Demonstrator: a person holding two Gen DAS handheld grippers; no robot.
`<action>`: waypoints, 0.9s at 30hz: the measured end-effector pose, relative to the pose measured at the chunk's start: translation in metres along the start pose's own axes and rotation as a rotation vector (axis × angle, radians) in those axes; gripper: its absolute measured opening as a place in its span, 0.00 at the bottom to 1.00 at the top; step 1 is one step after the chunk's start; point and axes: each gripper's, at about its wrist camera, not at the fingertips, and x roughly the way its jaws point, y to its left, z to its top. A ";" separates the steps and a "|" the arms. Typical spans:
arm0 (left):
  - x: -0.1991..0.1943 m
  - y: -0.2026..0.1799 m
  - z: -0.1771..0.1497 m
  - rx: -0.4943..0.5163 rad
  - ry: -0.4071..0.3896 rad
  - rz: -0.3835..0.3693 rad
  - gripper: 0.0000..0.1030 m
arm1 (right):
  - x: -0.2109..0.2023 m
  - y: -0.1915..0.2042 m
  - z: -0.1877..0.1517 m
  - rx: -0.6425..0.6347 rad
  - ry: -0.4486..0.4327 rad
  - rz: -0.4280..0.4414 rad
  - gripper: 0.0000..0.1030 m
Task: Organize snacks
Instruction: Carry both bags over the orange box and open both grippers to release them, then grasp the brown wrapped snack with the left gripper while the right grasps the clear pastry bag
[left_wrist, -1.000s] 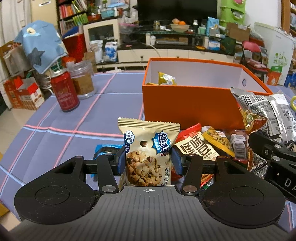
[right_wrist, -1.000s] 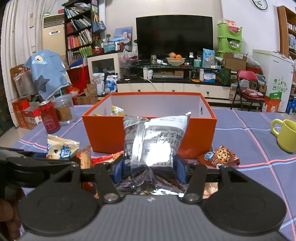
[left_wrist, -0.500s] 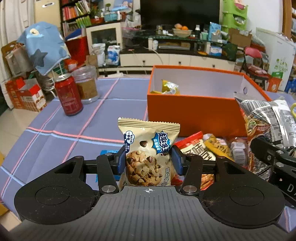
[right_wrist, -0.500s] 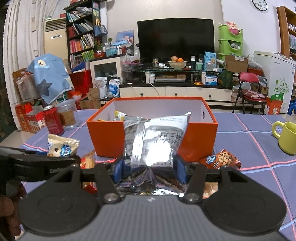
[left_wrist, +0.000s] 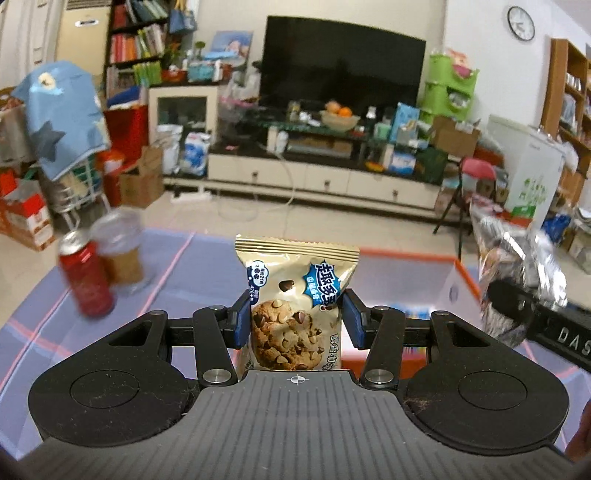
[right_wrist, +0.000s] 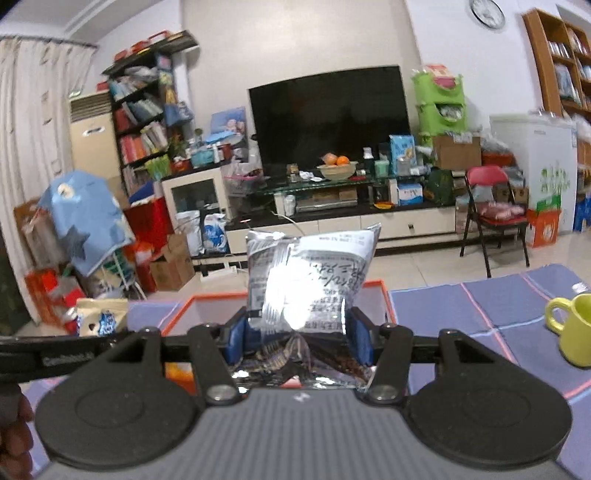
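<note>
My left gripper (left_wrist: 295, 319) is shut on a beige chocolate-chip cookie packet (left_wrist: 295, 295), held upright in the air. Behind the packet is the orange box (left_wrist: 458, 267) with white inner walls. In the right wrist view my right gripper (right_wrist: 297, 339) is shut on a silver foil snack bag (right_wrist: 310, 280), also lifted, with the orange box (right_wrist: 380, 286) just beyond it. The silver bag (left_wrist: 517, 266) and the right gripper's arm show at the right edge of the left wrist view. The cookie packet (right_wrist: 101, 317) shows at the left of the right wrist view.
A red can (left_wrist: 86, 280) and a clear jar (left_wrist: 122, 254) stand on the purple checked tablecloth (left_wrist: 177, 266) at the left. A yellow-green mug (right_wrist: 572, 328) sits at the right. Beyond the table lies a cluttered living room with a TV (right_wrist: 328, 114).
Both grippers have risen with their packets and now look over the box rim. The loose snacks in front of the box have dropped out of view.
</note>
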 end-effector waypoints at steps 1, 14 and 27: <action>0.013 -0.003 0.007 -0.006 0.008 -0.004 0.32 | 0.012 -0.007 0.003 0.025 0.007 0.001 0.54; 0.099 -0.020 0.009 0.020 0.134 -0.015 0.49 | 0.084 -0.029 0.010 0.061 0.107 -0.002 0.63; -0.078 0.054 -0.099 -0.071 0.136 0.073 0.68 | -0.082 -0.063 -0.009 -0.169 0.013 0.050 0.88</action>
